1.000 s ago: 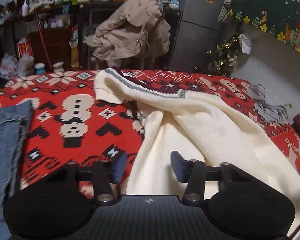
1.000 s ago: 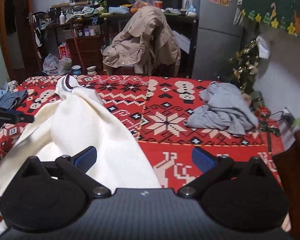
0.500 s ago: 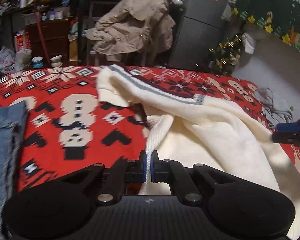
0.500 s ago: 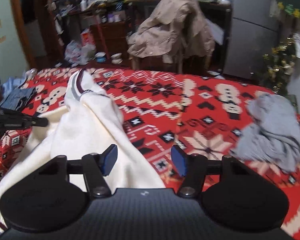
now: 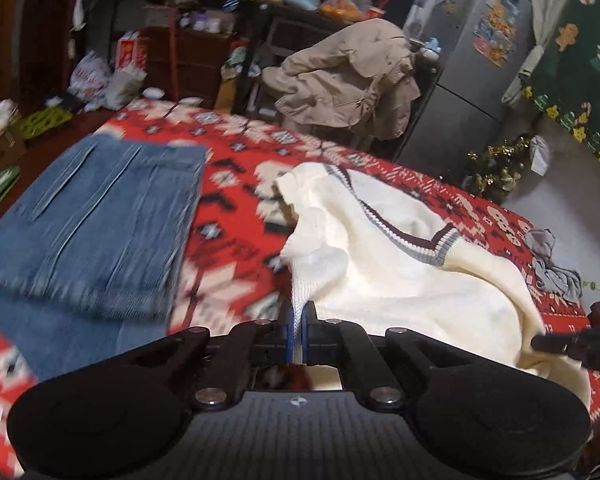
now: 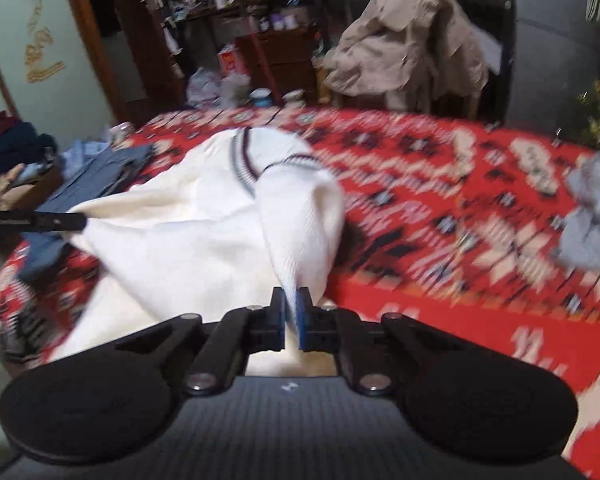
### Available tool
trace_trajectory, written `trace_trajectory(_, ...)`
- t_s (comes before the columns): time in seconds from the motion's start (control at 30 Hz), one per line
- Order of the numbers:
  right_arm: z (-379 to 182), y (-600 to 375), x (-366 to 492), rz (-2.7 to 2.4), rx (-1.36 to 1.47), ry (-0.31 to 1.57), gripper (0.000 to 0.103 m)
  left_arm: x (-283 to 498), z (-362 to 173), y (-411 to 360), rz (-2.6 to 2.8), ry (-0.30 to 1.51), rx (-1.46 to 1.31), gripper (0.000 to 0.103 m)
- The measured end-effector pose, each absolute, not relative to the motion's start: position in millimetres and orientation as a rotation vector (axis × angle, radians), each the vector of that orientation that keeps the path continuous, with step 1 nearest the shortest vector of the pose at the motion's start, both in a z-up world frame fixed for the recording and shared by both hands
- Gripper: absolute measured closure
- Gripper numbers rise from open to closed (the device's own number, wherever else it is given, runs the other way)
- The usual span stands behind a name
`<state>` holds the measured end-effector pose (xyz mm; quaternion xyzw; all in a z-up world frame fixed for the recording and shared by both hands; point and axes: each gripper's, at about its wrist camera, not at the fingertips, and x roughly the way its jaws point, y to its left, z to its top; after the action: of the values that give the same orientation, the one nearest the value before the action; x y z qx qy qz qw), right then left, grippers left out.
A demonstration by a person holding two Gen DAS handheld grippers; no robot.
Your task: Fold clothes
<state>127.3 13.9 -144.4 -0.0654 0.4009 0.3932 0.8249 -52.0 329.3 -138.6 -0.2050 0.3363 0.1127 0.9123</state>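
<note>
A cream knitted sweater [image 5: 404, 272] with a grey and maroon V-neck trim lies rumpled on the red patterned bed cover [image 5: 236, 240]. My left gripper [image 5: 299, 322] is shut on its ribbed edge, which runs up between the blue pads. In the right wrist view the same sweater [image 6: 204, 220] stretches between both grippers. There my right gripper [image 6: 291, 312] is shut on a bunched fold of it. The left gripper's tip [image 6: 56, 221] shows at the far left, pinching the sweater's other corner. The right gripper's tip [image 5: 556, 343] appears at the right edge of the left wrist view.
Folded blue jeans [image 5: 96, 224] lie on the cover to the left of the sweater. A crumpled grey garment [image 6: 596, 216] sits on the right side of the bed. Beyond the bed stand a chair draped with a beige coat [image 5: 348, 76], cluttered shelves and a grey fridge [image 5: 472, 64].
Both grippers closed on the sweater, the left first, then the right. The left one swung left with its edge, bringing the jeans into view. The sweater is now pulled taut between them.
</note>
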Motion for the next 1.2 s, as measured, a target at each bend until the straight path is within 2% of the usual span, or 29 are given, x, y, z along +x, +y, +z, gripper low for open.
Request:
trace_trajectory(0.2, -160, 21, 81, 0.937, -0.109, 0.946, 0.095, -90, -152, 329, 0.258, 0.73, -0.489, 0.099)
trace_trajectory(0.23, -160, 22, 76, 0.946, -0.113, 0.945, 0.089, -93, -154, 326, 0.256, 0.736, -0.476, 0.099)
trace_trajectory(0.3, -156, 17, 75, 0.947, -0.064, 0.95, 0.085, -96, -154, 321, 0.249, 0.74, -0.45, 0.099)
trace_trajectory(0.5, -135, -8, 109, 0.829, 0.102, 0.893, 0.078, -91, -156, 326, 0.249, 0.73, -0.471, 0.099)
trace_trajectory(0.6, -140, -13, 131, 0.777, 0.145, 0.91, 0.065, -92, -156, 328, 0.244, 0.719, -0.485, 0.099)
trace_trajectory(0.67, -153, -9, 144, 0.733, 0.135, 0.961, 0.061, -93, -156, 330, 0.24, 0.712, -0.494, 0.099)
trace_trajectory(0.83, -180, 7, 151, 0.759, 0.202, 1.046, 0.061, -95, -154, 331, 0.231, 0.714, -0.51, 0.099)
trace_trajectory(1.0, -188, 35, 147, 0.75, 0.173, 1.049, 0.063, -90, -156, 329, 0.234, 0.73, -0.492, 0.099)
trace_trajectory(1.07, -188, 48, 141, 0.756, 0.129, 1.031, 0.069, -89, -156, 329, 0.236, 0.73, -0.491, 0.099)
trace_trajectory(1.1, -185, 53, 136, 0.762, 0.102, 1.008, 0.08, -89, -156, 329, 0.236, 0.729, -0.49, 0.099)
trace_trajectory(1.13, -181, 56, 132, 0.765, 0.071, 0.978, 0.086, -90, -155, 329, 0.236, 0.726, -0.489, 0.099)
trace_trajectory(1.2, -173, 60, 124, 0.751, 0.015, 0.912, 0.091, -90, -154, 328, 0.235, 0.722, -0.483, 0.099)
